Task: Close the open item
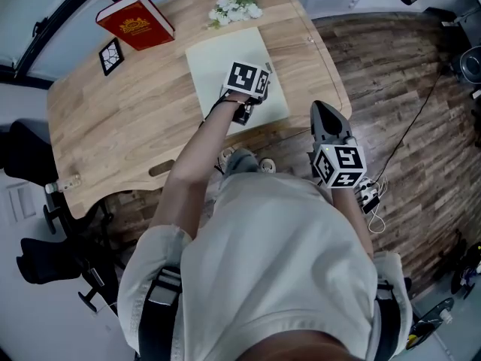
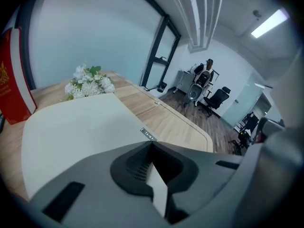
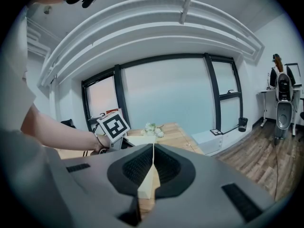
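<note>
A flat pale green rectangular item (image 1: 225, 55) lies shut on the wooden table (image 1: 113, 126). In the left gripper view its surface (image 2: 76, 122) fills the foreground, with a small label at its near edge. My left gripper (image 1: 260, 76) hovers over its near right part, jaws shut with nothing between them (image 2: 152, 144). My right gripper (image 1: 322, 111) is held off the table's right edge, above the floor, also shut and empty (image 3: 153, 146). It points toward the table.
A red book (image 1: 135, 21) lies at the table's far left, and shows at the left edge of the left gripper view (image 2: 12, 80). White flowers (image 1: 234, 7) sit beyond the pale item. A black-and-white marker tile (image 1: 111, 56) is near the book. Black chairs (image 1: 45, 254) stand left; cables (image 1: 372, 198) trail on the floor.
</note>
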`<act>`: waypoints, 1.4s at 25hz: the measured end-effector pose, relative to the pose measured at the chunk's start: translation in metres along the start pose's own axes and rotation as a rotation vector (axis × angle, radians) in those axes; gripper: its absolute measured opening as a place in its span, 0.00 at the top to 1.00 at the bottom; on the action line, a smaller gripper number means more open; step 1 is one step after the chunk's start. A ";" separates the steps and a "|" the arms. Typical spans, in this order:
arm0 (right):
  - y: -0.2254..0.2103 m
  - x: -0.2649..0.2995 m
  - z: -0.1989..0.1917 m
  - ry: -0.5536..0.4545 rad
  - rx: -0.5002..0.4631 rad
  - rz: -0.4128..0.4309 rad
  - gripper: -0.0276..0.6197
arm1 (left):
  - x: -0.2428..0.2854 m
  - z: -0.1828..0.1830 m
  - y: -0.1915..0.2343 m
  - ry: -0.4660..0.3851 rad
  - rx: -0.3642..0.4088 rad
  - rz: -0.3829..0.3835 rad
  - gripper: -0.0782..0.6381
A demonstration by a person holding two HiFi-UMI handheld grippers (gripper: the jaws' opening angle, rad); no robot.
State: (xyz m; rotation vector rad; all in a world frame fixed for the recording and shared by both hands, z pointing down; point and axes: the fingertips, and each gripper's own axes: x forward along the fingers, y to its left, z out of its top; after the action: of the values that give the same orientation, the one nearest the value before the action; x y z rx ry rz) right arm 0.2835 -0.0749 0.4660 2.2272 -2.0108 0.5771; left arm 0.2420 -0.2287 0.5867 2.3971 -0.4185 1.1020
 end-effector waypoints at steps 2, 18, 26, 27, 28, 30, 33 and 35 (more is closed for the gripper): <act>0.001 -0.003 -0.001 -0.002 0.000 0.002 0.93 | -0.006 -0.005 -0.008 -0.022 0.038 0.004 0.86; 0.050 -0.016 -0.009 -0.012 -0.028 0.061 0.93 | -0.083 -0.066 -0.024 -0.215 -0.090 0.026 0.86; 0.089 -0.036 -0.019 -0.005 -0.030 0.080 0.93 | -0.138 -0.114 -0.019 -0.292 -0.210 0.049 0.86; 0.093 -0.039 -0.021 -0.005 -0.030 0.082 0.93 | -0.146 -0.119 -0.018 -0.304 -0.222 0.052 0.86; 0.098 -0.041 -0.022 -0.005 -0.030 0.085 0.93 | -0.153 -0.124 -0.018 -0.316 -0.233 0.055 0.86; 0.108 -0.048 -0.025 -0.004 -0.032 0.090 0.93 | -0.166 -0.135 -0.019 -0.336 -0.248 0.059 0.86; 0.122 -0.057 -0.030 0.001 -0.034 0.099 0.93 | -0.186 -0.153 -0.020 -0.361 -0.269 0.065 0.86; 0.132 -0.063 -0.033 0.005 -0.035 0.107 0.93 | -0.198 -0.165 -0.022 -0.372 -0.284 0.069 0.86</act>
State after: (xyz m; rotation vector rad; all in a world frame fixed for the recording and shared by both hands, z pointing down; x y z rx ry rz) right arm 0.1433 -0.0225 0.4508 2.1073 -2.1303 0.5532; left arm 0.0237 -0.1075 0.5219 2.3390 -0.7336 0.5707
